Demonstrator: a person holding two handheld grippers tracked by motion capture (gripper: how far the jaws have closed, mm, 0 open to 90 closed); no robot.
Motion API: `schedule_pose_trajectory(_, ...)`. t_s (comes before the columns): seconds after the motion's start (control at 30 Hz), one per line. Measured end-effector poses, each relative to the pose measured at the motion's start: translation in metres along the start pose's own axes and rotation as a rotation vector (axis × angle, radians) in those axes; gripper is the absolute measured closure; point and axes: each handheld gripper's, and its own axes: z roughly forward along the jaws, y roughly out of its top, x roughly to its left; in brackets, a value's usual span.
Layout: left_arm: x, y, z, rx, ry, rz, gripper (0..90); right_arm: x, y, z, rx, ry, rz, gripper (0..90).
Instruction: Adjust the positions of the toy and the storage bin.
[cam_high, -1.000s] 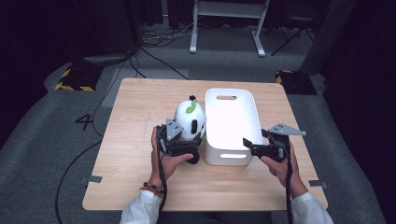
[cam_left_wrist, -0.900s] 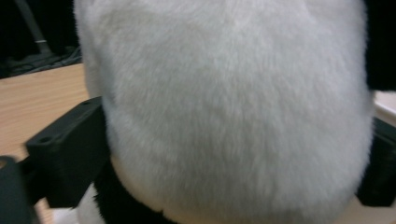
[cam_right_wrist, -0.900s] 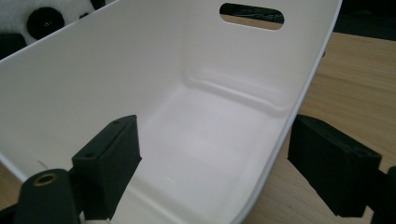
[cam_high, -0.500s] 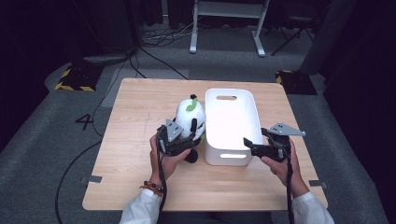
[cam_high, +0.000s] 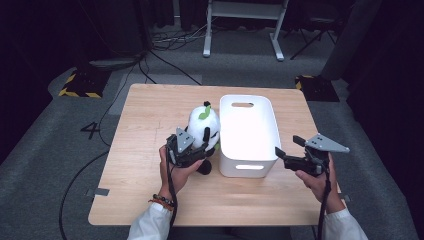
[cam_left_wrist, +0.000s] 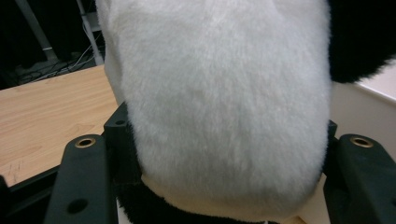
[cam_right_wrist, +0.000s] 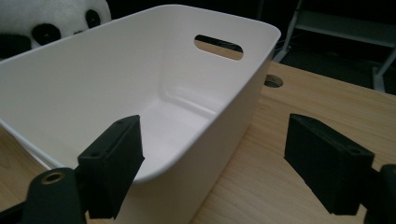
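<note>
The wooden table carries a white bin, which serves here as the landmark; its long axis runs away from the person, handle slots at the near and far ends. Just beside the bin's left wall stands the plush panda, upright, its long axis vertical, a green leaf on top of the head; the face seems to look toward the bin, since the eyes peek over the bin's rim in the right gripper view.

The left gripper has just been closing its jaws and now clasps the panda's white body from the near side, the fur bulging between the pads. The right gripper hovers at the bin's near right corner, jaws spread and holding nothing.

To do this step well (lifting the toy over into the bin, as I judge it), keep the squeeze low on the soft body firm enough that the plush cannot slump, raise it clear of the rim, and let the free gripper steady the bin's corner.
</note>
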Motion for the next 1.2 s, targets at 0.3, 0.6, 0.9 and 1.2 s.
schedule_pose_trajectory(0.3, 0.0, 0.0, 0.0, 0.004, -0.004, 0.008, 34.9, -0.026, -0.026, -0.018, -0.034, 0.067, -0.024, 20.1)
schedule_pose_trajectory(0.6, -0.001, -0.001, -0.001, 0.003, -0.009, 0.013, 34.9, -0.042, -0.072, -0.006, 0.108, 0.029, -0.038, 20.5)
schedule_pose_trajectory(0.9, -0.001, -0.002, 0.0, -0.002, -0.01, 0.018, 35.0, -0.06, -0.111, 0.007, 0.255, -0.02, -0.009, 20.1)
schedule_pose_trajectory(1.2, -0.001, -0.004, 0.0, -0.011, -0.014, 0.015, 34.9, -0.071, -0.125, 0.009, 0.306, -0.027, 0.059, 19.8)
